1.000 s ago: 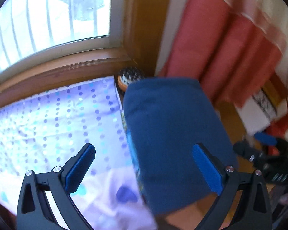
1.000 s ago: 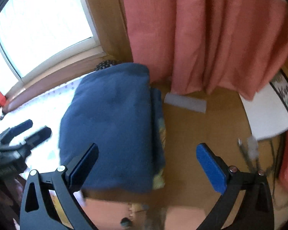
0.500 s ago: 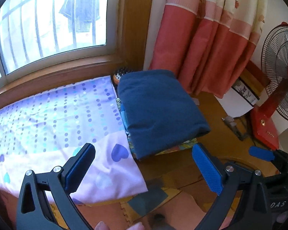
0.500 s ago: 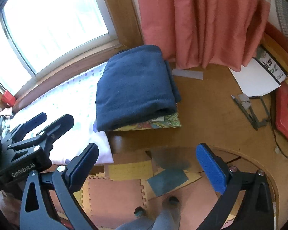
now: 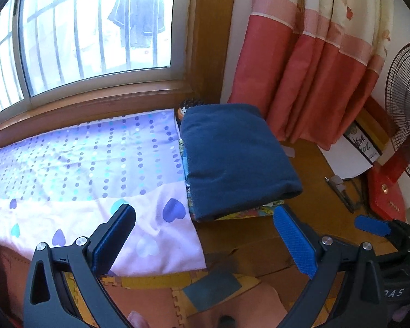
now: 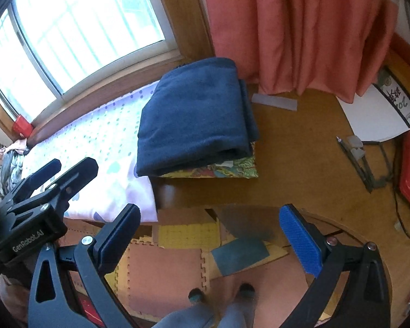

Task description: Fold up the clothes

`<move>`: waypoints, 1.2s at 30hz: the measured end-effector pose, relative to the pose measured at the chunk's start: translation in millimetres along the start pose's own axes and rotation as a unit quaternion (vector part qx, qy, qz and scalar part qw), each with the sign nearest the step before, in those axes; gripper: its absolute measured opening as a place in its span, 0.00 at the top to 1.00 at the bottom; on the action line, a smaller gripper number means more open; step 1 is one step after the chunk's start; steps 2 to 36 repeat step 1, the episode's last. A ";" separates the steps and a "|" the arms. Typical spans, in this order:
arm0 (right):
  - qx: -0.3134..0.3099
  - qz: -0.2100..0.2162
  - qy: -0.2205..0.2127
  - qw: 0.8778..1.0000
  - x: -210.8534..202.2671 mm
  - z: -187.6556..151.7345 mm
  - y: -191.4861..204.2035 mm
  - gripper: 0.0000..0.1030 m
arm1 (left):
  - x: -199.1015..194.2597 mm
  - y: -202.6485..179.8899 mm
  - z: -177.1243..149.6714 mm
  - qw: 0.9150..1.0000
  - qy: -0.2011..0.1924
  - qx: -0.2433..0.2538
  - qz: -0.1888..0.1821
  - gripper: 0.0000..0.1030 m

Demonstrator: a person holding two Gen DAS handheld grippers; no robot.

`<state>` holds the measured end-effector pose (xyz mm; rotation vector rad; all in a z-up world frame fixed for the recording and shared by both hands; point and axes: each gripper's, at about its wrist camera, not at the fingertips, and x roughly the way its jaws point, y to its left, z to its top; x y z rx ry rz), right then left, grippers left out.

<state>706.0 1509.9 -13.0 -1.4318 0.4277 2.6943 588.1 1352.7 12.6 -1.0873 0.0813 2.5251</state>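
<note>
Wooden ledge [image 6: 300, 147]: folded navy garment [image 5: 235, 158] stacked on patterned cloth [image 6: 221, 170], both my grippers, left [image 5: 205, 243] and right [image 6: 210, 240], spread empty; stack overhangs bedsheet [image 5: 82, 164] edge, might tip if nudged.

Folded navy garment [image 6: 196, 114] on patterned cloth [image 6: 218, 170], wooden table [image 6: 300, 164]; right hand-held gripper [image 6: 209, 242] spread wide, empty.

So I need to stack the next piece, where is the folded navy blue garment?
The folded navy blue garment lies mid-frame in both views atop a colourful patterned cloth, between the purple dotted sheet and coral curtain.
</note>
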 end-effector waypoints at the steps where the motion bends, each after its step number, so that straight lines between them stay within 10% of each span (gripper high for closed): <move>1: -0.001 0.000 0.000 1.000 -0.8 -0.3 -0.3 0.00 | -0.9 -0.4 0.0 1.000 -0.002 0.001 0.001 0.00; 36: -0.001 0.000 0.000 1.000 -0.8 -0.3 -0.3 0.00 | -0.9 -0.4 0.0 1.000 -0.002 0.001 0.001 0.00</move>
